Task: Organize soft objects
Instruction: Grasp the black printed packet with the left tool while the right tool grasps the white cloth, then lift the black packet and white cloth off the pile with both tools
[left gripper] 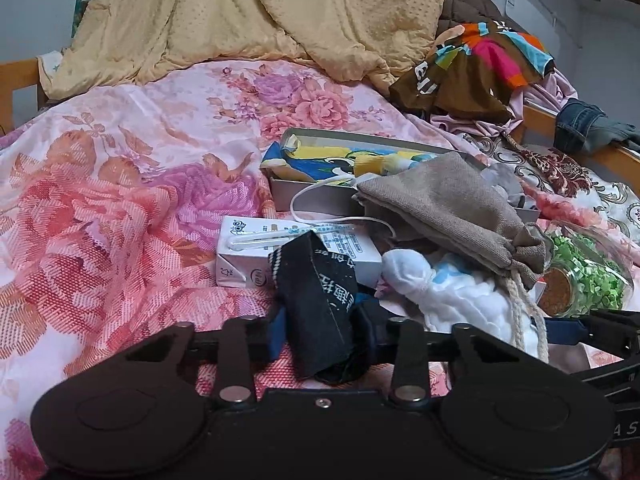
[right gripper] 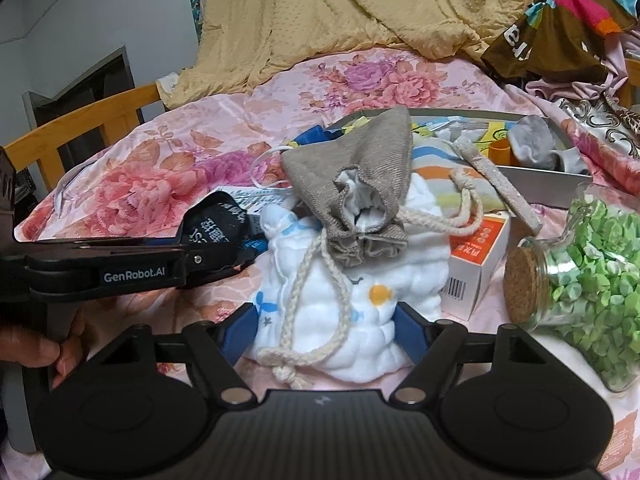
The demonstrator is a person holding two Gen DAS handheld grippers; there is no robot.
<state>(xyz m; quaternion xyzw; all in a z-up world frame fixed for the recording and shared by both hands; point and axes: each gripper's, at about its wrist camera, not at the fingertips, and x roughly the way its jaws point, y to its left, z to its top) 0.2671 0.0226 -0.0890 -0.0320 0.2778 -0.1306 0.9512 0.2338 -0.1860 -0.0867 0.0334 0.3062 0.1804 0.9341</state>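
Note:
On the pink floral bedsheet (left gripper: 120,200) lies a heap of small items. My left gripper (left gripper: 324,328) is shut on a black cloth with white lettering (left gripper: 320,300), its blue pads pressing both sides. From the right wrist view the same cloth (right gripper: 216,220) hangs at the left gripper's tip. My right gripper (right gripper: 324,332) clasps a crumpled white muslin cloth with small prints (right gripper: 360,292), one blue finger against each side. A grey-brown drawstring pouch (right gripper: 360,184) rests on that cloth, and its cream cord (right gripper: 296,312) trails down between the right fingers.
A corked glass jar of green bits (right gripper: 580,264) lies at the right, beside an orange-white box (right gripper: 476,264). A white carton (left gripper: 248,252) and a grey tin tray (right gripper: 552,184) holding cloths sit behind. A yellow blanket (left gripper: 260,12) and clothes (left gripper: 480,68) are piled at the back.

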